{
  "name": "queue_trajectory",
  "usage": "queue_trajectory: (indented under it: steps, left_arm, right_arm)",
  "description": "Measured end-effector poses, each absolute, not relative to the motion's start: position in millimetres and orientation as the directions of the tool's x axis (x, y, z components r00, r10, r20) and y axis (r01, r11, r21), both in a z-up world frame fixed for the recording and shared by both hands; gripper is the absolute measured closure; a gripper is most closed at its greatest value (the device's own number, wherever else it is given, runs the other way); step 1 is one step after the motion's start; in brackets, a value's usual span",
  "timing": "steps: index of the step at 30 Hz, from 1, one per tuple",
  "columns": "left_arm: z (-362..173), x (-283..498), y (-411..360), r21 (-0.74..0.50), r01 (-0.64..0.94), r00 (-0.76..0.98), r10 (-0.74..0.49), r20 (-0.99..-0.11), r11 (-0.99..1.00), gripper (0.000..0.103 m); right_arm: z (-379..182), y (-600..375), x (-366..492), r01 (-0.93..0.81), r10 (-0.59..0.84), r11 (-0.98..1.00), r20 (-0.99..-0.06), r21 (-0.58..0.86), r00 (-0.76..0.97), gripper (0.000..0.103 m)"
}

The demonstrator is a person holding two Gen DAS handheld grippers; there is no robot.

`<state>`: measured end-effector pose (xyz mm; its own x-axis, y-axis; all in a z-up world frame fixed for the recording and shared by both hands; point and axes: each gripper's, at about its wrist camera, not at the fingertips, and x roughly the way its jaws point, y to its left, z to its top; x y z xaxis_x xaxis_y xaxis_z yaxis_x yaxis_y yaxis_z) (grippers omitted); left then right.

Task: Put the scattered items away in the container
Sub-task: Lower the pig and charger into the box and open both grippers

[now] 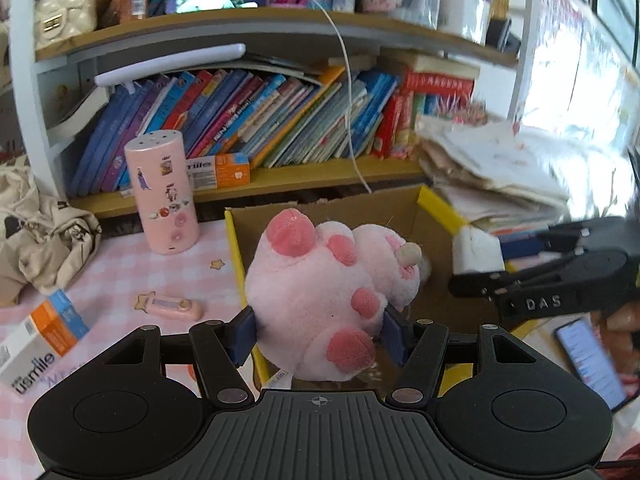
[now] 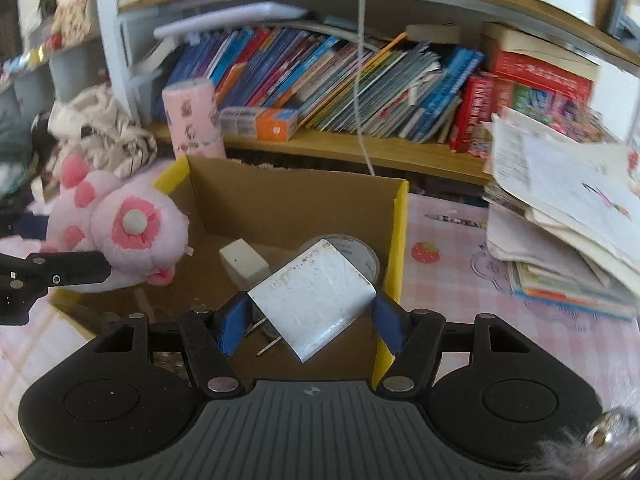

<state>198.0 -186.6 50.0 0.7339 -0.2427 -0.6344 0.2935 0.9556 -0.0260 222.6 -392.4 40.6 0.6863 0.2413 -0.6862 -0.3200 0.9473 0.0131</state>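
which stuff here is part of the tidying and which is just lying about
Job: pink plush toy in left gripper; white charger in right gripper; cardboard box.
Lying about: shelf books, paper stack, phone.

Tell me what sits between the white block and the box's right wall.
A tape roll, partly hidden behind the charger in the right gripper. The right wrist view shows it, inside the box beside the block.
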Motion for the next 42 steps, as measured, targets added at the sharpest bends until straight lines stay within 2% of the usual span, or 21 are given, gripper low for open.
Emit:
queue_trajectory:
  steps: [4, 12, 17, 19, 22, 25, 37, 38, 42]
  left_arm:
    - [36.4, 206.6, -206.6, 0.055, 0.353, 0.705, -0.227, -0.672, 0.934, 0.04]
    - [16.5, 218.2, -222.7, 0.107, 0.378, 0.661, -0.188, -0.726, 0.92, 0.04]
    - [12.5, 223.8, -221.8, 0.12, 0.355, 0.661, -0.158, -0.734, 0.927, 0.032]
    - [12.7, 224.0, -222.7, 0.121, 0.35, 0.665, -0.155, -0.731, 0.929, 0.031]
    - [14.1, 221.2, -225.2, 0.15, 0.343, 0.685, -0.138, -0.715, 0.927, 0.022]
    - [18.3, 217.6, -224.3, 0.162, 0.337, 0.709, -0.137, -0.692, 0.927, 0.02]
    - [36.2, 197.6, -209.5, 0.071, 0.28, 0.762, -0.177, -0.623, 0.957, 0.011]
    - [37.3, 195.7, -208.7, 0.069, 0.28, 0.765, -0.179, -0.619, 0.958, 0.011]
    - [41.1, 190.6, -207.0, 0.086, 0.278, 0.776, -0.171, -0.607, 0.957, 0.011]
  right_arm:
    - [31.8, -381.5, 243.4, -0.401, 0.264, 0.916, -0.706, -0.031, 0.657, 0.039]
    - [14.0, -356.7, 282.6, -0.519, 0.247, 0.846, -0.77, -0.125, 0.589, 0.039]
    - [7.1, -343.8, 298.3, -0.583, 0.255, 0.799, -0.792, -0.15, 0.554, 0.039]
    - [5.9, -339.6, 302.7, -0.607, 0.263, 0.78, -0.801, -0.152, 0.538, 0.039]
    - [6.5, -336.5, 307.6, -0.627, 0.273, 0.763, -0.802, -0.155, 0.531, 0.039]
    - [8.0, -335.0, 315.0, -0.631, 0.278, 0.762, -0.804, -0.149, 0.525, 0.039]
    - [-3.1, -316.5, 341.3, -0.653, 0.289, 0.751, -0.842, -0.096, 0.455, 0.039]
    - [-4.2, -315.0, 343.1, -0.652, 0.288, 0.753, -0.843, -0.094, 0.454, 0.039]
    - [2.0, -313.7, 343.4, -0.643, 0.305, 0.76, -0.823, -0.093, 0.479, 0.023]
